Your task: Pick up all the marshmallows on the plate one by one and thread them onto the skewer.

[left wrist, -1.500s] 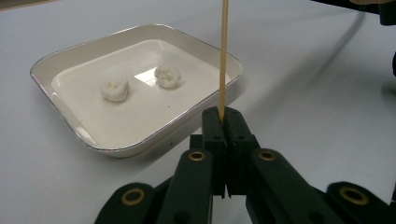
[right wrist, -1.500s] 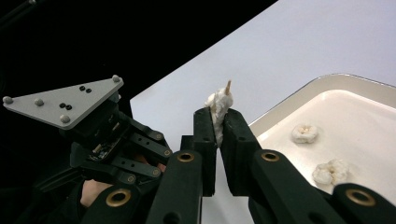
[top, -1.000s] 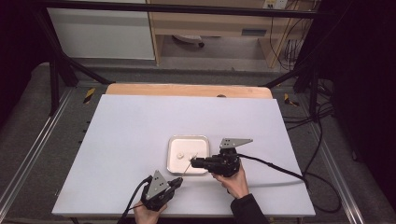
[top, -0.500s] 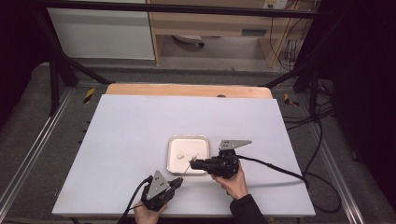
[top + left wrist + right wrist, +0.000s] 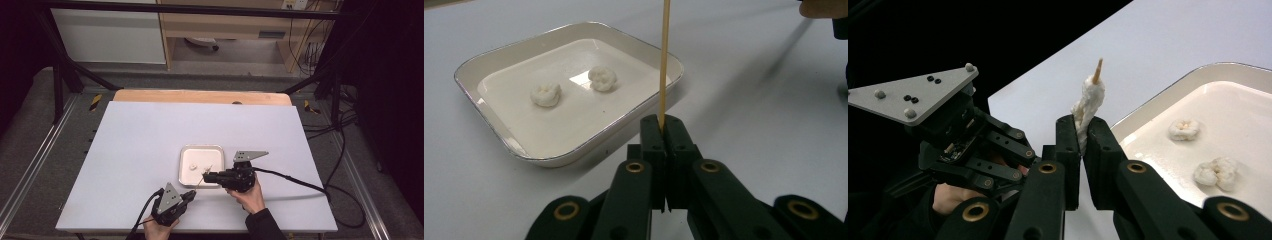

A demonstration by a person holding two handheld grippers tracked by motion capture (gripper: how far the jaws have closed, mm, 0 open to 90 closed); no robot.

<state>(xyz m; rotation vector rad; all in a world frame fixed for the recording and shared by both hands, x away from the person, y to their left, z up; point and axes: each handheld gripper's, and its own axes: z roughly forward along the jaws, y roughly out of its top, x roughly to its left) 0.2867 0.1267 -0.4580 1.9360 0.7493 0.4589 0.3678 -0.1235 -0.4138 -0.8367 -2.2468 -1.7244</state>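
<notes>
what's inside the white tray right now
Two small white dough-like lumps lie apart in the tray. A skewer crosses its near corner, hiding a thin strip of the rim.

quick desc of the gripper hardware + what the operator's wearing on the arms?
Both the left gripper and the right gripper are matte black, each topped by a grey triangular plate with small dark screws. The jaws are blocky black pads on linkage arms with brass-coloured pivot bushings. A black cable trails from each. A dark sleeve covers the right forearm.
</notes>
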